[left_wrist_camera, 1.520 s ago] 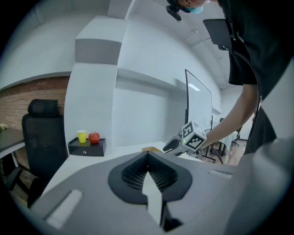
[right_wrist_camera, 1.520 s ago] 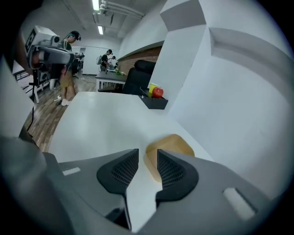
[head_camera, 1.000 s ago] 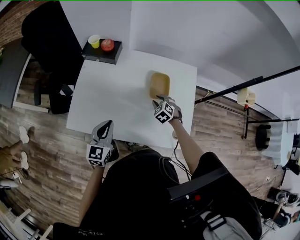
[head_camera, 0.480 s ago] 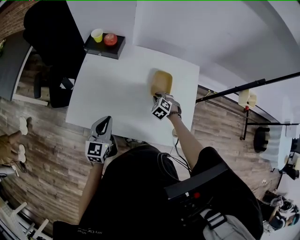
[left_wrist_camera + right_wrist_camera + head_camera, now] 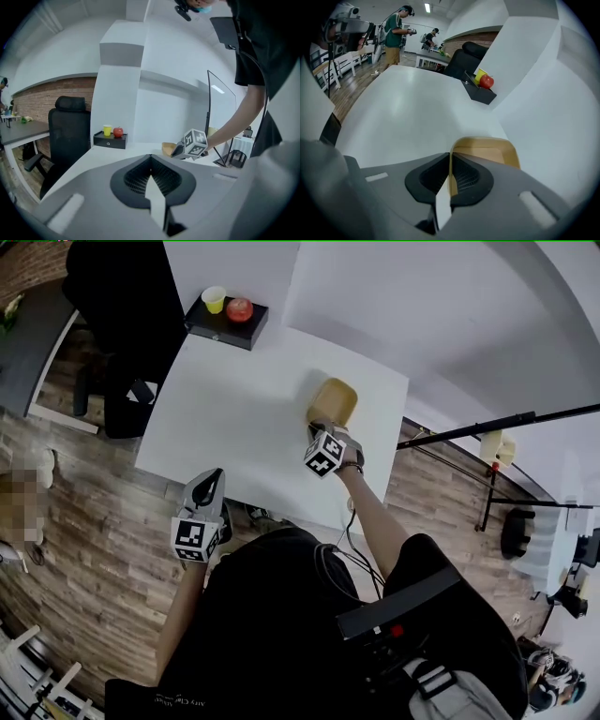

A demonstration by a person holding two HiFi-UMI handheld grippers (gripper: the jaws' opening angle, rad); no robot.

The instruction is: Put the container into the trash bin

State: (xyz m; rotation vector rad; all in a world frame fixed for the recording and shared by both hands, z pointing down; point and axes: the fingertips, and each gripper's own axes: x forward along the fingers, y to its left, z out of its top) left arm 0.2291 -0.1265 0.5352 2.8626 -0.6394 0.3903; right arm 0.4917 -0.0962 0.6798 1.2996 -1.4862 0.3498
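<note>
The container [image 5: 333,400] stands on the white counter [image 5: 234,418], near its far right corner. It looks like a thin tan tray of pressed paper or light plastic. I judge it light, a little flexible, easy to dent under a hard squeeze, and not very slippery. The upright wall at the rim seems the natural place to take it, and the right gripper [image 5: 450,161] is there: its jaws are closing with the near wall between them, one jaw inside the tray and one outside. The left gripper [image 5: 151,164] hangs by the near edge of the counter, jaws together, holding nothing. The counter is smooth, and a black box [image 5: 225,322] with a yellow cup [image 5: 214,299] and a red apple [image 5: 239,307] on it sits at the far corner. Around it are a wooden floor [image 5: 94,521] and a black chair [image 5: 127,306]; I see no trash bin.
</note>
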